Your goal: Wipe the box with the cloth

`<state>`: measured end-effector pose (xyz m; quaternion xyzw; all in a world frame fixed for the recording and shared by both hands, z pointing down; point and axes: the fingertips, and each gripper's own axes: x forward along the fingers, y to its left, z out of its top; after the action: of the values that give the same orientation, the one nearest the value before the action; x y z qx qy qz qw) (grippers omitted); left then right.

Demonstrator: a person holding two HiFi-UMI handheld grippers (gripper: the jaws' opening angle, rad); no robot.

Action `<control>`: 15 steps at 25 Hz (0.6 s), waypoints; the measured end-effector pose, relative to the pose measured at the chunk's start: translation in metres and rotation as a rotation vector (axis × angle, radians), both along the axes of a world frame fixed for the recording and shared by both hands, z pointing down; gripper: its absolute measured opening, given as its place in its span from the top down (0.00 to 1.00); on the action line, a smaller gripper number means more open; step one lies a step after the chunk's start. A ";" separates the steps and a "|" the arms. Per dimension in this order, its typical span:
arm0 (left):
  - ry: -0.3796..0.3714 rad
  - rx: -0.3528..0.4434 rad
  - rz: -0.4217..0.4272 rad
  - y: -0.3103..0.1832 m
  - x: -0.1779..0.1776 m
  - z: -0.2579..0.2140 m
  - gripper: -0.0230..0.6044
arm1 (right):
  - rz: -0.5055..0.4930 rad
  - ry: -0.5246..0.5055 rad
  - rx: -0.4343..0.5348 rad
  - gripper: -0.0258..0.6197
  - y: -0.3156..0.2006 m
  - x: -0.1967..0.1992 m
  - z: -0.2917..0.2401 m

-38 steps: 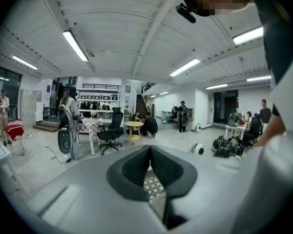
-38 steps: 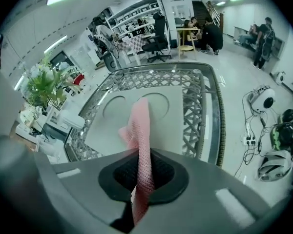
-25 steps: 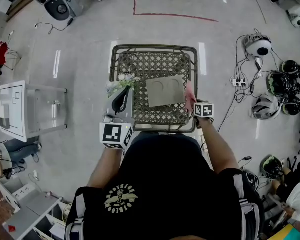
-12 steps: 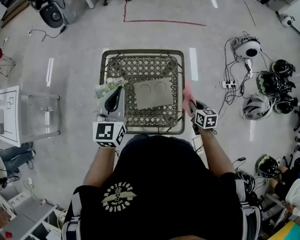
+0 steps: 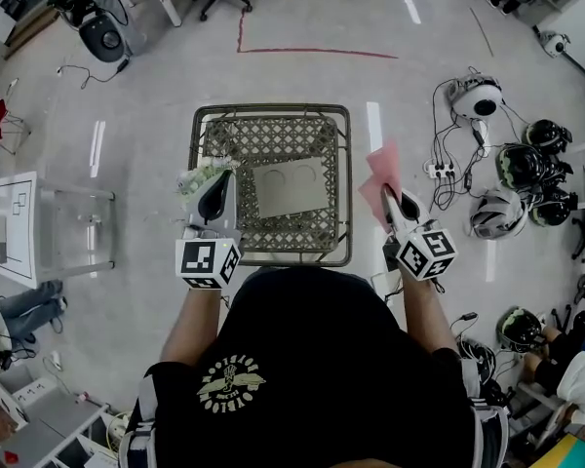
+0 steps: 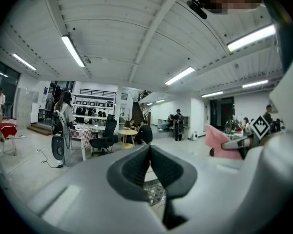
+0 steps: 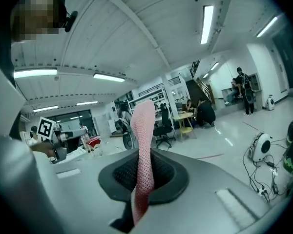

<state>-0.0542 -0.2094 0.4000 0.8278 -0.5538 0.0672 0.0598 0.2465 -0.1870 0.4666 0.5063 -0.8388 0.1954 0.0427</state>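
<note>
Now I am pinching the cloth (image 5: 380,174) in my right claw (image 5: 390,203), right of the box (image 5: 292,185) on the desk (image 5: 273,136). My left claw (image 5: 217,181) is pressing together, empty. I think no wiping is happening yet.

The head view sits up on the person's head. It looks almost straight down, from high above, at the dark metal lattice table (image 5: 270,111) and the shiny grey floor (image 5: 136,193). The left claw (image 5: 215,175) and right claw (image 5: 391,201) show low in it.

The left gripper view rides on the left claw, very close to its jaws. It tips up toward the white ribbed ceiling (image 6: 136,28).

The right gripper view does the same from the right claw, with the pink net cloth (image 7: 142,145) right before it.

Both gripper views share the ceiling and a small round yellow table (image 6: 127,132) far off. Each sees the other claw.
</note>
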 end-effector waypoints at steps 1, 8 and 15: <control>0.001 0.005 0.002 0.001 0.002 -0.003 0.96 | -0.004 -0.006 0.029 0.94 0.001 0.000 -0.014; 0.002 0.046 -0.004 0.012 0.014 -0.020 0.96 | -0.017 0.067 0.215 0.94 0.012 0.009 -0.083; -0.069 0.064 -0.036 0.024 0.010 -0.017 0.96 | -0.049 0.060 0.234 0.94 0.012 0.006 -0.082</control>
<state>-0.0440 -0.1855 0.3826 0.8164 -0.5721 0.0767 0.0153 0.2521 -0.1745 0.3849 0.4930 -0.8662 0.0799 0.0134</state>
